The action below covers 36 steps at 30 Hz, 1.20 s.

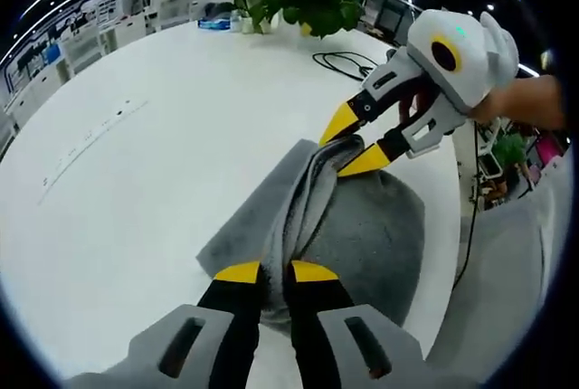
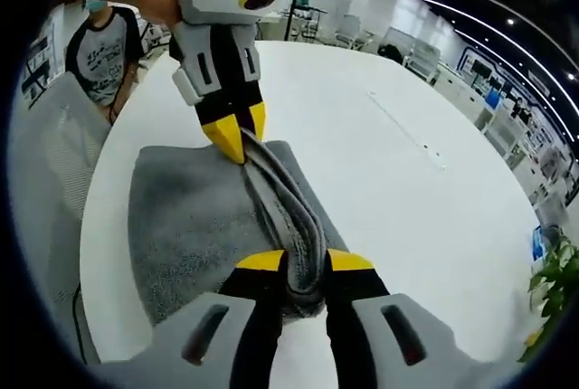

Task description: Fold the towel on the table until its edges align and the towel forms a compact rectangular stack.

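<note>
**Both grippers pinching one towel edge, mid-fold**

The white table (image 1: 163, 154) fills most of both views, and I keep the work near its edge closest to me so the whole cloth stays in sight. On it lies the grey towel (image 1: 380, 235), spread flat in the lower centre and right of the left gripper view, and in the left and centre of the right gripper view.

One long edge of the towel is bunched into a raised ridge (image 2: 289, 199) that runs between my two tools. I judge I hold it this way to carry that edge across and lay it on the opposite one; the fold isn't finished yet.

My left gripper (image 1: 275, 271) sits at the bottom centre of its own view, jaws nearly closed with the ridge's near end clamped between the yellow tips. My right gripper (image 2: 306, 262) does the same at the bottom centre of its view, pinching the other end. Each tool also appears in the other's view, in the upper part, its tips on the fabric.
</note>
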{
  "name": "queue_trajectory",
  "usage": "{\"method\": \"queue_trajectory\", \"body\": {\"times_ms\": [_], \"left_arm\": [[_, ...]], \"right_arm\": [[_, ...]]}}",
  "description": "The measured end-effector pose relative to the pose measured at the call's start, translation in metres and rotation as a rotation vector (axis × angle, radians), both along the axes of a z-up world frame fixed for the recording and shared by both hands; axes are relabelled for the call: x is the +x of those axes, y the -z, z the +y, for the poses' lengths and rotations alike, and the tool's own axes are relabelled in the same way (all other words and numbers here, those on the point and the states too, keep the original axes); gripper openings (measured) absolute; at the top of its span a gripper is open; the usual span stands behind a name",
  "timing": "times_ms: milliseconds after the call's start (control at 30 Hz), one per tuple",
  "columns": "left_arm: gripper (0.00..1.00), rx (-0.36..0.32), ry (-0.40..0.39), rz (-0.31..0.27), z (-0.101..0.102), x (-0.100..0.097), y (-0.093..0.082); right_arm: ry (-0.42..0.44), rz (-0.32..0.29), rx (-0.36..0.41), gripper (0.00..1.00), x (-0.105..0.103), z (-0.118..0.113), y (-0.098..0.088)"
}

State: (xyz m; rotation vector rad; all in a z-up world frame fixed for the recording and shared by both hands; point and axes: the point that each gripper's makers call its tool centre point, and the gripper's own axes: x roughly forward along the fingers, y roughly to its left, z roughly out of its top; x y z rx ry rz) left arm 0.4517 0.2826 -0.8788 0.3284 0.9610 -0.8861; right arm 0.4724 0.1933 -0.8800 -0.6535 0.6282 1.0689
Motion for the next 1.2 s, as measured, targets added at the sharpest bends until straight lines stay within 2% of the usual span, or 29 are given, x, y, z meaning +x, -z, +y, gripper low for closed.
{"method": "queue_trajectory", "body": {"times_ms": [133,267,467,600,700,800,1200], "left_arm": [[0.12,0.033,0.019,-0.021,0.000,0.002,0.004],[0.13,0.035,-0.002,-0.021,0.003,0.005,0.004],[0.16,0.059,-0.024,-0.056,0.007,0.011,0.003],[0.17,0.072,-0.030,-0.092,0.008,0.014,0.001],[0.17,0.074,-0.031,-0.144,0.009,0.018,-0.005],[0.17,0.073,-0.036,-0.150,0.010,0.018,-0.007],[0.17,0.078,-0.034,-0.197,0.018,0.017,-0.024]], "right_arm": [[0.010,0.009,-0.008,0.17,0.002,0.000,0.002],[0.020,0.013,-0.014,0.17,0.004,0.000,0.003],[0.046,0.014,-0.008,0.19,0.008,0.000,-0.002],[0.047,0.005,-0.009,0.19,0.009,0.001,-0.006],[0.055,0.009,0.000,0.19,0.009,0.002,-0.008],[0.055,0.005,0.000,0.19,0.010,0.001,-0.009],[0.082,-0.028,0.035,0.20,0.004,-0.002,-0.035]]}}
